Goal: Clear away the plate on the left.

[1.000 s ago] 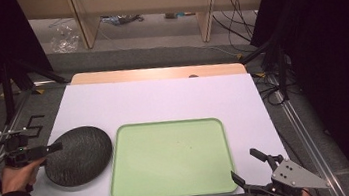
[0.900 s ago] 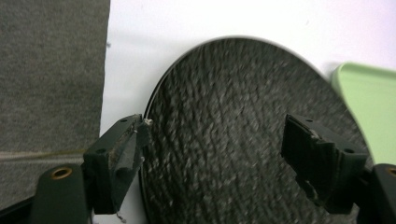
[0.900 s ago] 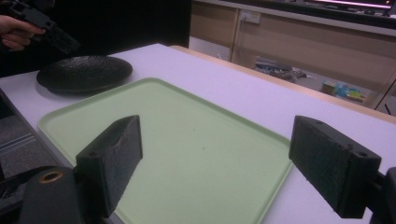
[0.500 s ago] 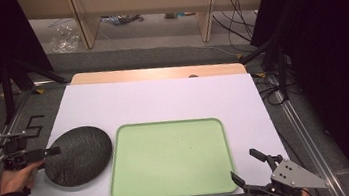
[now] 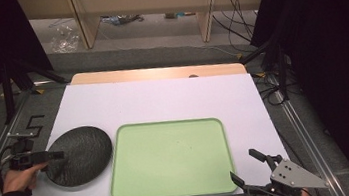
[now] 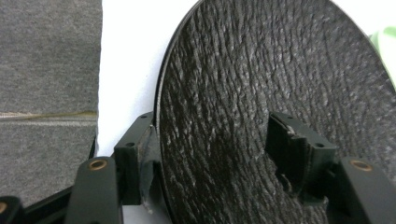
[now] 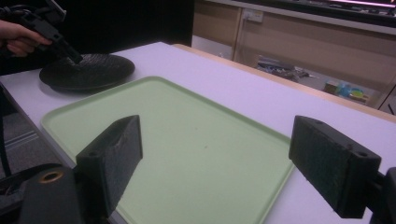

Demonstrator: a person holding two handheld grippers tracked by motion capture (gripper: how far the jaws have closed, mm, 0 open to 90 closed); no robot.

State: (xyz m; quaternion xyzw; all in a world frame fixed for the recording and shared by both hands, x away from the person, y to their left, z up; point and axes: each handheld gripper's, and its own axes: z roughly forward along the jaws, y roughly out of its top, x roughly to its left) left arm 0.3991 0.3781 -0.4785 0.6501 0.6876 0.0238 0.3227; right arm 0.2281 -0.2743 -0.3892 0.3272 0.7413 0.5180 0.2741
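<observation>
At the left edge of the white table top (image 5: pixel 162 99), I have the left gripper (image 5: pixel 54 155) straddling the near rim of the round black ribbed plate (image 5: pixel 79 155), which lies flat on the table just beside the pale green rectangular plastic tray (image 5: pixel 170 160), their edges all but touching. I judge the step in hand to be taking hold of the plate: the jaws have just been closing with the rim between them, yet in the left gripper view one pad (image 6: pixel 299 149) lies over the plate's upper face while the other (image 6: pixel 140 154) sits at the rim's outer edge, and I read a little slack there, so I count them as apart around the rim, not clamped on it. The next move, as I see it, calls for finishing the squeeze until both pads bite, then lifting the rim cleanly and carrying the plate across onto the tray without dragging it over the tray's raised lip. My right gripper (image 5: pixel 252 171) waits off the tray's near right corner, jaws wide apart and holding nothing. The high view gives me the layout of plate, tray and both hands; the left gripper view gives the pad contact that the high view is too coarse to tell; the right gripper view (image 7: pixel 219 172) looks low across the tray and shows the plate's shallow domed profile and the left hand (image 7: pixel 18 37) behind it
</observation>
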